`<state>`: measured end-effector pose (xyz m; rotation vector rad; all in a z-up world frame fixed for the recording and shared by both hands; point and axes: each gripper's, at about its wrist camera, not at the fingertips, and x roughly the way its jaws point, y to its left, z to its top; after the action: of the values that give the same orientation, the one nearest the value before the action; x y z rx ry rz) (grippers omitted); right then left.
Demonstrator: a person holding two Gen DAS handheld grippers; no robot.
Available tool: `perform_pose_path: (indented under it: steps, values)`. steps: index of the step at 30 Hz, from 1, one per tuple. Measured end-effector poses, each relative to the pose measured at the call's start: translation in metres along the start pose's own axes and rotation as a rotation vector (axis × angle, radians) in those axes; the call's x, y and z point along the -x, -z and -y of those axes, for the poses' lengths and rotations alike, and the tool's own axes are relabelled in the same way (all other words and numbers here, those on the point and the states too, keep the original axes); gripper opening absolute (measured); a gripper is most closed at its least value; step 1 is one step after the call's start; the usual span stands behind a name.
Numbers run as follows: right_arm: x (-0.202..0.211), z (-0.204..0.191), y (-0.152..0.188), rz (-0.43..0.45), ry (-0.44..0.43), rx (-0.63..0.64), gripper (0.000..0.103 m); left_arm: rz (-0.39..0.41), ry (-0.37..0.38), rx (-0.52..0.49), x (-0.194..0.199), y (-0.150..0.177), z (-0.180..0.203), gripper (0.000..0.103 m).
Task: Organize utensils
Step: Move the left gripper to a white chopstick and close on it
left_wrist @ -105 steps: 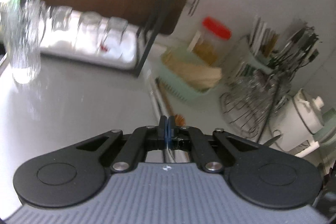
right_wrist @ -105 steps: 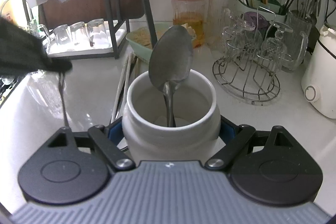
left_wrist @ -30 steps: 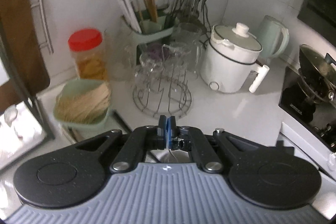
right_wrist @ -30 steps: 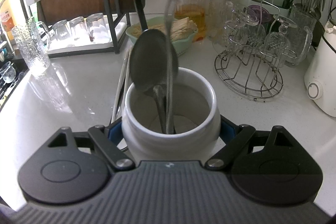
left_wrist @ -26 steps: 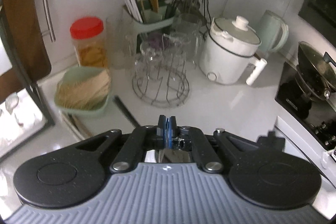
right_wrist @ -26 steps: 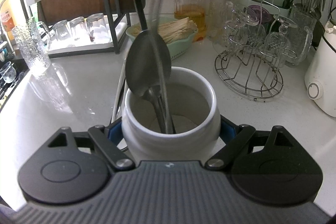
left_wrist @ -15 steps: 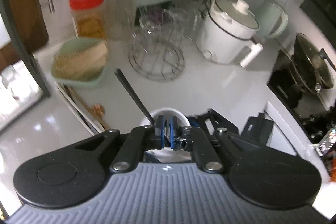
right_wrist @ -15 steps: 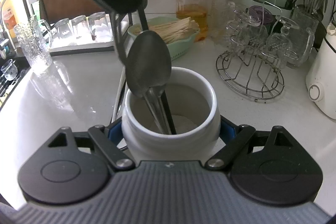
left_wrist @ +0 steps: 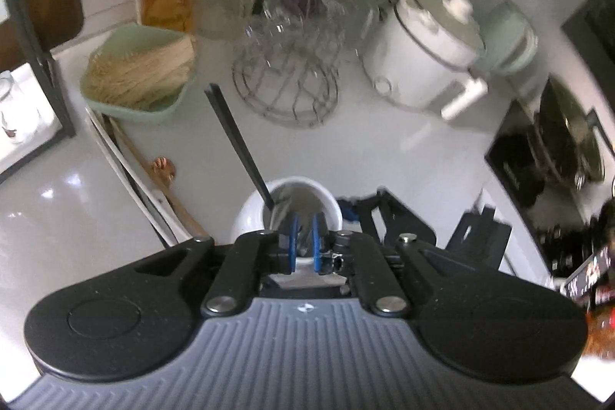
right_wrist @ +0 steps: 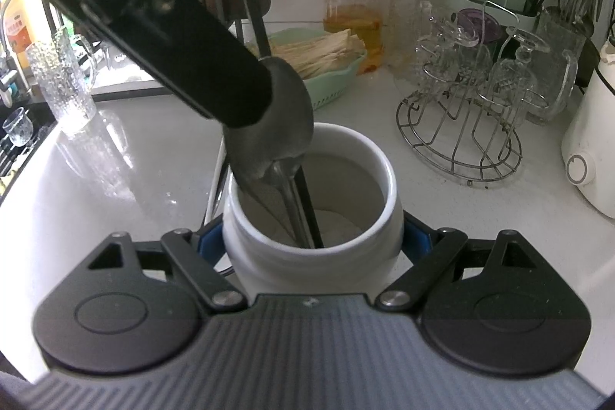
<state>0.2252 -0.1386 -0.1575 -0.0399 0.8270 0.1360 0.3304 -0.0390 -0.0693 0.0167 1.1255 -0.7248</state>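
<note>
Right gripper (right_wrist: pixel 313 241) clamped on white jar (right_wrist: pixel 313 218), blue pads pressed to both sides. Spoon (right_wrist: pixel 276 125) and black utensil (right_wrist: pixel 250 10) stood inside, leaning on rim toward far left. Left gripper (left_wrist: pixel 301 246) hung just above jar (left_wrist: pixel 250 218) mouth, pads (left_wrist: pixel 293 237) parted narrowly, nothing between. Chopsticks (left_wrist: pixel 127 164) lay just left of jar on counter (left_wrist: pixel 384 148). Wire rack (right_wrist: pixel 461 133) well right, bare counter between. Green basket (right_wrist: pixel 330 79) behind.
</note>
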Motion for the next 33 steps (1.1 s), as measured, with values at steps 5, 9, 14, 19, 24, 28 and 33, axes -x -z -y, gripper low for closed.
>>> perform_pose_path:
  steps: [5, 9, 14, 19, 24, 28, 33]
  values:
    - [0.001, 0.002, 0.002, 0.006, -0.006, 0.004, 0.091, 0.073, 0.006, 0.041, 0.014, -0.001, -0.006, 0.008]
    - [0.001, 0.002, 0.0, -0.001, -0.013, 0.015, 0.091, 0.131, 0.006, 0.062, 0.028, 0.003, -0.011, 0.019]
    - [0.0, 0.005, -0.002, -0.012, -0.02, 0.023, 0.091, 0.267, -0.081, 0.067, 0.058, 0.019, -0.015, 0.023]
    - [0.003, 0.011, 0.002, 0.0, -0.01, 0.006, 0.091, 0.329, -0.126, 0.081, 0.074, 0.029, -0.027, 0.028]
    - [0.006, 0.015, 0.004, 0.005, 0.008, -0.012, 0.091, 0.349, -0.15, 0.11, 0.072, 0.037, -0.033, 0.029]
    - [0.009, 0.019, 0.007, 0.011, 0.02, -0.021, 0.091, 0.351, -0.142, 0.154, 0.066, 0.046, -0.037, 0.029]
    - [0.013, 0.024, 0.011, 0.015, 0.032, -0.03, 0.091, 0.349, -0.178, 0.186, 0.056, 0.054, -0.04, 0.029]
